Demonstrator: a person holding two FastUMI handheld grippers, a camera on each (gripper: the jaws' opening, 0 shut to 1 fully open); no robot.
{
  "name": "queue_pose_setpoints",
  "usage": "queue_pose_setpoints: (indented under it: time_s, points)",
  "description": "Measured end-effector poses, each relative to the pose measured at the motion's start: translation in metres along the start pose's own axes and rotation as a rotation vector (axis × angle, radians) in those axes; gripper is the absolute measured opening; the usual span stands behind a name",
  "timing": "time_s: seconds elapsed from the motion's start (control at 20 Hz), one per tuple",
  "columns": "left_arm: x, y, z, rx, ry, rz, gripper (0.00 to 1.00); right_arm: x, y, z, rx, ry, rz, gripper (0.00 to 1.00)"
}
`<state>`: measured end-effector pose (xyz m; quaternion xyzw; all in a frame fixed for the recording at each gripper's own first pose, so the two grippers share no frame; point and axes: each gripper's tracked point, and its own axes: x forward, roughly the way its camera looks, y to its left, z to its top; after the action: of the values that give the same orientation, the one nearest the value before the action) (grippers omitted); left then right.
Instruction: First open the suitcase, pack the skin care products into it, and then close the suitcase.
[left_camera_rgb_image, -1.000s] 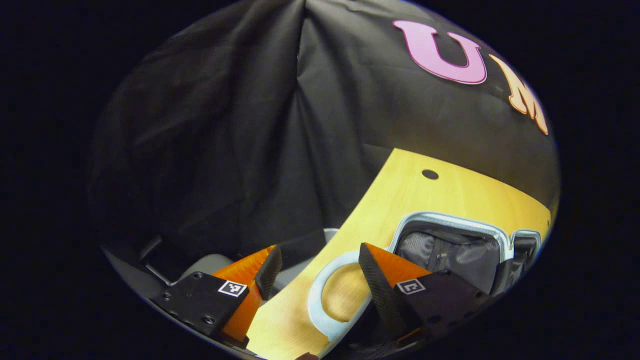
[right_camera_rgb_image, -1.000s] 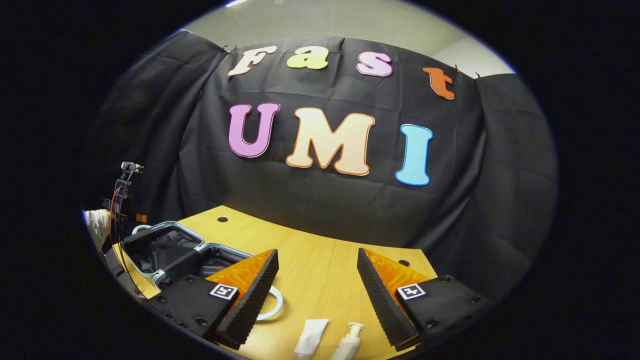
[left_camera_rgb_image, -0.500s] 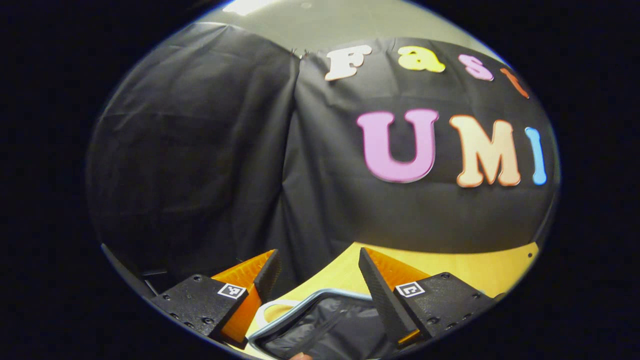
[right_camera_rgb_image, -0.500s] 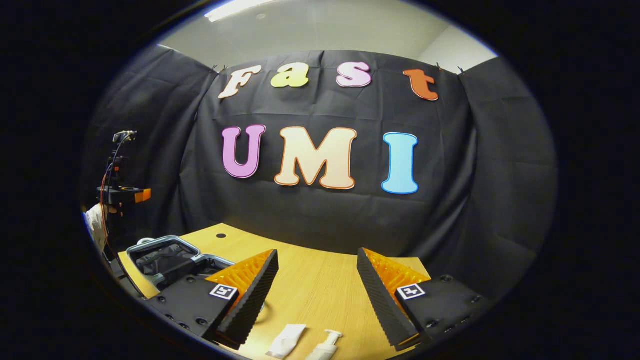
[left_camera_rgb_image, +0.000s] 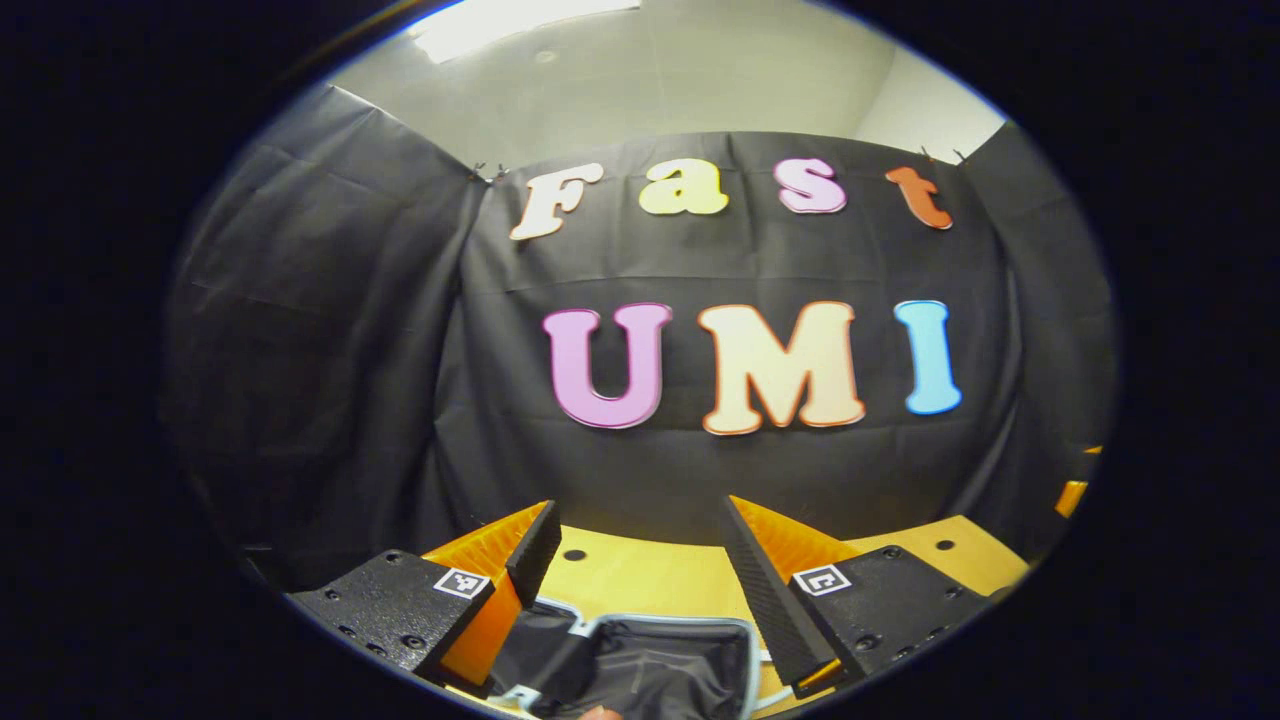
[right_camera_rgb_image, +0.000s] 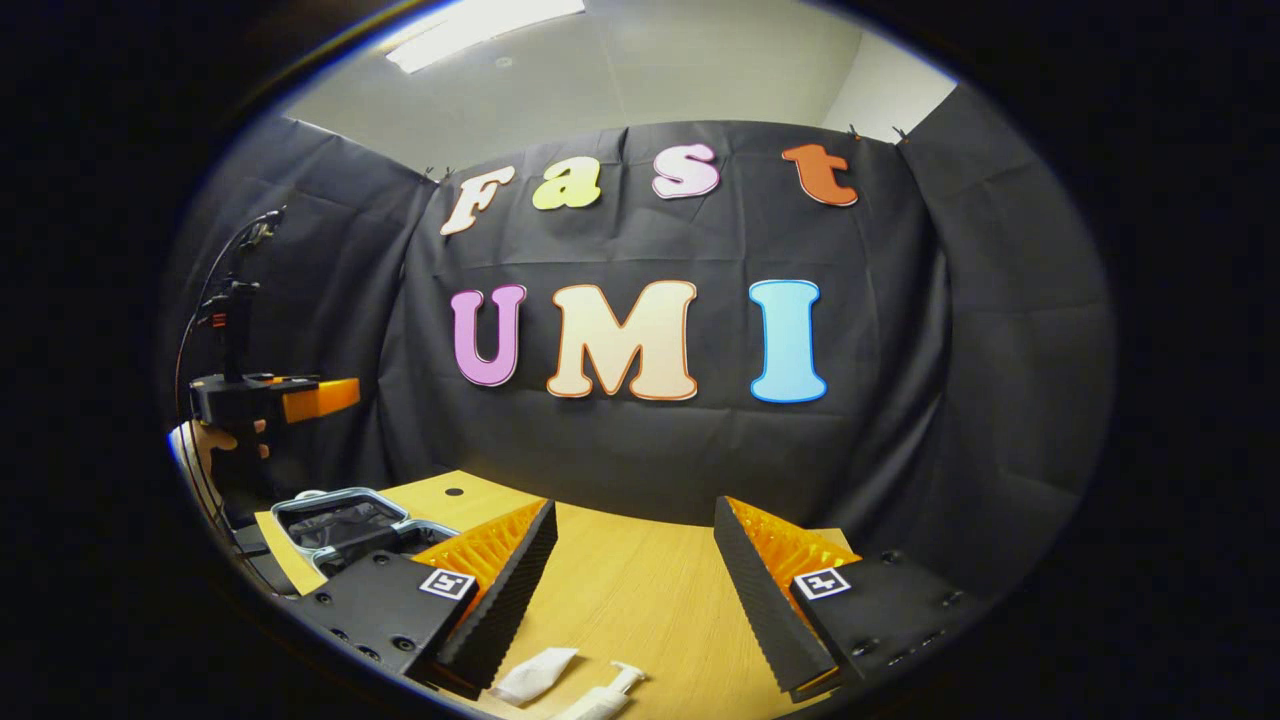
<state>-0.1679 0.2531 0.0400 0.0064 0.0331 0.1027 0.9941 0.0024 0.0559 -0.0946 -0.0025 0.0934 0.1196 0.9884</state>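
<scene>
The left gripper (left_camera_rgb_image: 640, 560) is held with its fingers wide apart and empty, above the open suitcase (left_camera_rgb_image: 650, 660), which lies on the left part of the table (right_camera_rgb_image: 640, 580). The right gripper (right_camera_rgb_image: 630, 570) is also spread and holds nothing. Near it on the table lie a white tube (right_camera_rgb_image: 535, 675) and a pump bottle (right_camera_rgb_image: 605, 695), just beside each other.

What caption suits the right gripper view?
Open right gripper above the wooden table, tube and pump bottle below it, open suitcase at far left.

Black cloth wall (right_camera_rgb_image: 650, 450), wooden table (right_camera_rgb_image: 630, 580), ceiling light (right_camera_rgb_image: 480, 20).
</scene>
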Motion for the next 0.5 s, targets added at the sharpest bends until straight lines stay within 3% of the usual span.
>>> queue_pose_setpoints:
  time_s: [0.25,0.5]
  points:
    - [-0.048,-0.071,-0.02,-0.01,0.052,-0.17,0.94,-0.01,-0.01,-0.005,0.016,-0.015,-0.038,1.0]
    - [-0.061,-0.095,-0.047,-0.036,0.176,-0.288,0.94,-0.014,-0.011,-0.002,0.002,-0.017,-0.076,1.0]
